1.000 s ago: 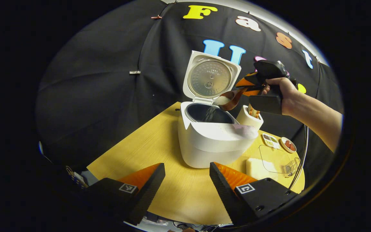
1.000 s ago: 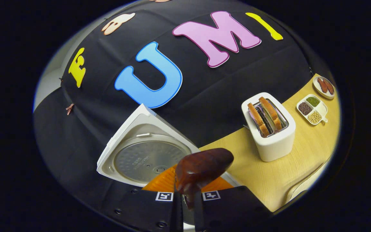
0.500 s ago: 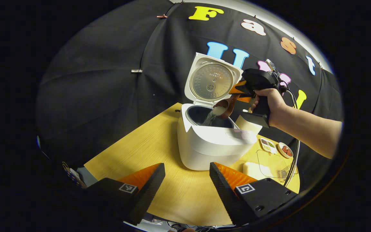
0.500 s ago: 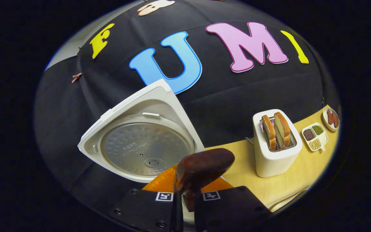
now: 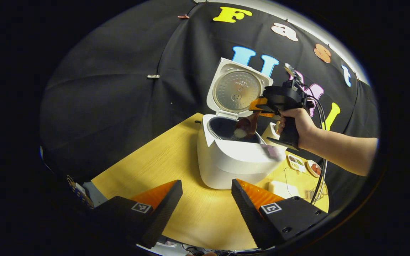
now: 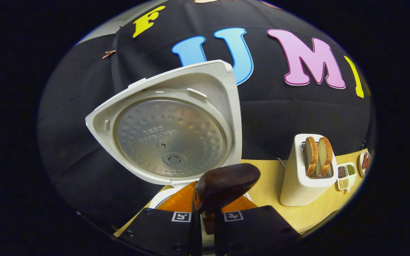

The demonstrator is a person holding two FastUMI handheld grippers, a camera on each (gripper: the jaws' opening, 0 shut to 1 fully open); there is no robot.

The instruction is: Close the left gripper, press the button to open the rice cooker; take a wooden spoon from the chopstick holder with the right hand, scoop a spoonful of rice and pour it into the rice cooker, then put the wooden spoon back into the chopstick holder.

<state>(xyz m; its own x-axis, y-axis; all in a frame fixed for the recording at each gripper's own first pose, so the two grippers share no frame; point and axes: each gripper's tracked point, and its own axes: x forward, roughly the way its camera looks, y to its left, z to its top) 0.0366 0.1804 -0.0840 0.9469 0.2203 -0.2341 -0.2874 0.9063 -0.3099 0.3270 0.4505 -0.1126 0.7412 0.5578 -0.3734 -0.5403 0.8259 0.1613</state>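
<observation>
The white rice cooker stands on the wooden table with its lid raised. My right gripper, held by a hand, hangs over the pot, shut on the dark wooden spoon. The spoon's bowl tips down into the pot with a little white rice at its lip. From the right gripper view, the spoon's back rises between my right gripper fingers, facing the lid's metal inner plate. My left gripper stands open near the table's front edge, nothing between its fingers.
A white toaster with two bread slices stands right of the cooker. Beyond it lie a divided dish of grains and a small plate. A white block and a wire rack sit on the table's right side.
The right gripper moved lower and closer to the pot, tipping the spoon further down; most of the rice has fallen into the cooker. The left gripper stayed open in place.
</observation>
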